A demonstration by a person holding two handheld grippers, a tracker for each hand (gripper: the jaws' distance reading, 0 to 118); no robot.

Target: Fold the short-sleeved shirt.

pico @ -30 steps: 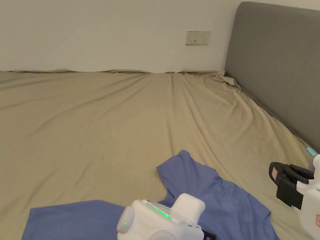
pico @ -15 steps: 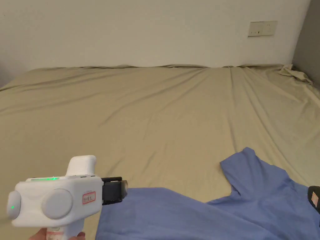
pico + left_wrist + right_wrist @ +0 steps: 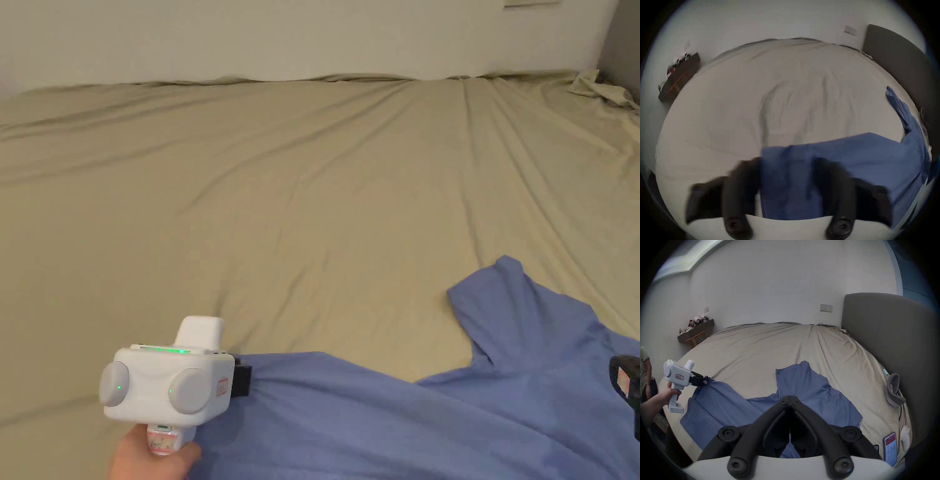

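A blue short-sleeved shirt [image 3: 387, 425] lies spread on the tan sheet of the bed [image 3: 281, 200], one sleeve [image 3: 500, 306] pointing toward the wall. The left gripper [image 3: 705, 381] pinches the shirt's hem corner — jaws clenched on the cloth, lifting it slightly. The right gripper [image 3: 790, 400] hangs over the shirt's other end, jaws pressed together — I cannot tell whether cloth sits between them. A phone [image 3: 890, 448] lies near the grey headboard [image 3: 883, 340].

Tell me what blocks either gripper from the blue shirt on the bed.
Nothing visible does. The left gripper already reaches a corner of the blue short-sleeved cotton shirt, and the right gripper sits directly over its fabric on the beige bedsheet.
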